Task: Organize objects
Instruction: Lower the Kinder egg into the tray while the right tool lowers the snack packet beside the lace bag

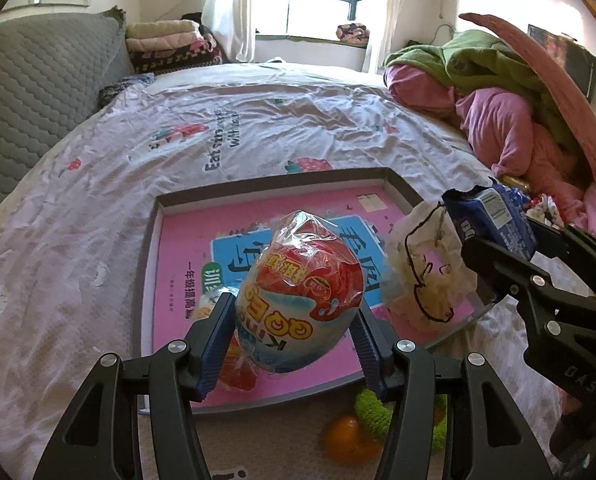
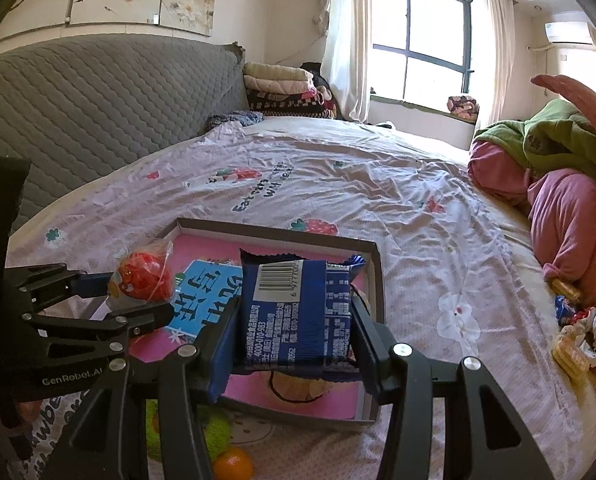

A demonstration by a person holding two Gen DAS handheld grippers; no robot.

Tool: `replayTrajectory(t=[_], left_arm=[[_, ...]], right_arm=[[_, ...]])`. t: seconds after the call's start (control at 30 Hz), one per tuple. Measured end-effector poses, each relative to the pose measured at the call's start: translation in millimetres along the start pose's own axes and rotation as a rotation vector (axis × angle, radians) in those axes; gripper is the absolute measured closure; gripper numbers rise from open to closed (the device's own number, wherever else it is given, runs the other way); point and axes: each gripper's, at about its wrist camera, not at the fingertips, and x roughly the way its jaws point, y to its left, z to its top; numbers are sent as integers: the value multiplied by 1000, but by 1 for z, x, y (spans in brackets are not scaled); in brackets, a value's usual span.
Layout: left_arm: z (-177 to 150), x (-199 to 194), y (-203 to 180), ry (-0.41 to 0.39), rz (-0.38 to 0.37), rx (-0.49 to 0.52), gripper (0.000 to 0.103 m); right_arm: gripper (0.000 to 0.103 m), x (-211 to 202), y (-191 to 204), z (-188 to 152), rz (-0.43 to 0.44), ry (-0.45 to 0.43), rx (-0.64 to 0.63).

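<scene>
A toy egg [image 1: 298,296] is gripped by the left tool [image 1: 294,344] and a blue snack pack [image 2: 298,316] by the right tool [image 2: 294,344], above the box [image 1: 274,184]. Both should be lowered inside next.

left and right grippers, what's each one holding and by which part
Left gripper clamps the wrapped egg-shaped snack by its lower sides. Right gripper clamps the blue snack packet across its two side edges.

My two wrist views look close down over the tray [image 1: 402,184] [image 2: 372,264] toward the window at 12 o'clock, sharing the bed [image 1: 98,184] [image 2: 438,208].
</scene>
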Motion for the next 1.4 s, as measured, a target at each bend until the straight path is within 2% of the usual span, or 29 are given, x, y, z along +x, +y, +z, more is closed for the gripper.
replayTrajectory(t=[0.7,1.4], left_arm=[[-5,30,-10,55,-21,36,45],[-10,48,2,93,20,30,45]], right_arm=[[51,30,-1,-10,-7,68,-24],[51,54,8,-20,-8,108,-64]])
